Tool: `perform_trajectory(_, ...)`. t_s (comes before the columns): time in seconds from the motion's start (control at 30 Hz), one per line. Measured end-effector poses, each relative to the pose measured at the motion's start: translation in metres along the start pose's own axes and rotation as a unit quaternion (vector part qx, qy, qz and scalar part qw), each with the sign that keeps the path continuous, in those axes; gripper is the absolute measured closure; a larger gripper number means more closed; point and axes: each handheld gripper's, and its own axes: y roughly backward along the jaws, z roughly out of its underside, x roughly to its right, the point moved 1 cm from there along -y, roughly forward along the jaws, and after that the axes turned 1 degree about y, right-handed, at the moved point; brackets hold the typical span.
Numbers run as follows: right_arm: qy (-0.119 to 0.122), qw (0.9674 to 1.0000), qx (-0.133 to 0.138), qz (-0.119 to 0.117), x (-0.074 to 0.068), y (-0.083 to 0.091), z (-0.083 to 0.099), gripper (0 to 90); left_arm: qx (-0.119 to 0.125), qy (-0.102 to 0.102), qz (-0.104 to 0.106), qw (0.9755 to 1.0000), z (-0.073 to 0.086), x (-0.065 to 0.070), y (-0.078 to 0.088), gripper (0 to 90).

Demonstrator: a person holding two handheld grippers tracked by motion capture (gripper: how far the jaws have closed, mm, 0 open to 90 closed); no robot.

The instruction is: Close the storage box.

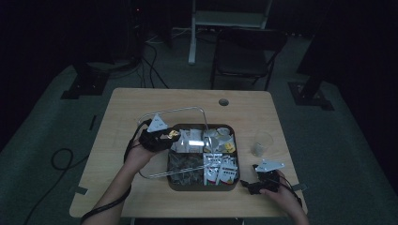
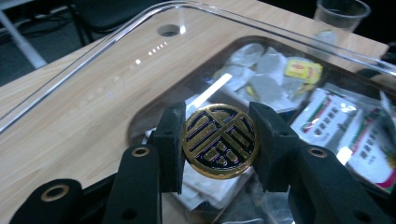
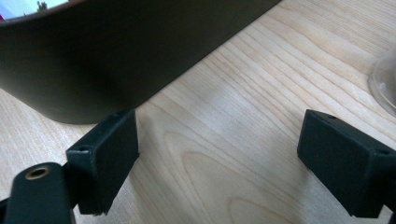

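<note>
My left gripper [image 2: 219, 142]: jaws clamped on gold-and-navy medallion [image 2: 220, 141], emblem unreadable, above the compartment tray [image 1: 233, 183]. My right gripper [image 3: 219, 163]: jaws wide, empty, beside tray.

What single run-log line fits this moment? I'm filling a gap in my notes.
left tool: shut on round gold knob of clear lid | right tool: open, beside dark tray | cup: untouched

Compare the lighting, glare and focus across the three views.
High view: dim overall, surroundings nearly black. Left gripper view: brighter, white glare streaks on the clear lid, gold-and-black medallion sharp, plastic cup soft. Right gripper view: evenly lit wooden table, tray wall in shadow.
</note>
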Motion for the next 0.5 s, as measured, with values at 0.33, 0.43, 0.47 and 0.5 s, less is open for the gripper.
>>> perform_trajectory(0.33, 0.000, 1.0000, 0.000, 0.000, 0.000, 0.000, 0.000, 12.1, -0.005, -0.021, 0.032, 0.9992, -0.008, 0.018, -0.020, 60.4)
perform_trajectory(0.43, 0.000, 1.0000, 0.000, 0.000, 0.000, 0.000, 0.000, 12.1, -0.010, -0.027, 0.041, 0.9987, -0.009, 0.022, -0.026, 60.4)
perform_trajectory(0.47, 0.000, 1.0000, 0.000, 0.000, 0.000, 0.000, 0.000, 12.1, -0.011, -0.028, 0.042, 0.9987, -0.010, 0.024, -0.028, 60.4)
perform_trajectory(0.5, 0.000, 1.0000, 0.000, 0.000, 0.000, 0.000, 0.000, 12.1, -0.011, -0.028, 0.044, 0.9986, -0.010, 0.026, -0.031, 60.4)
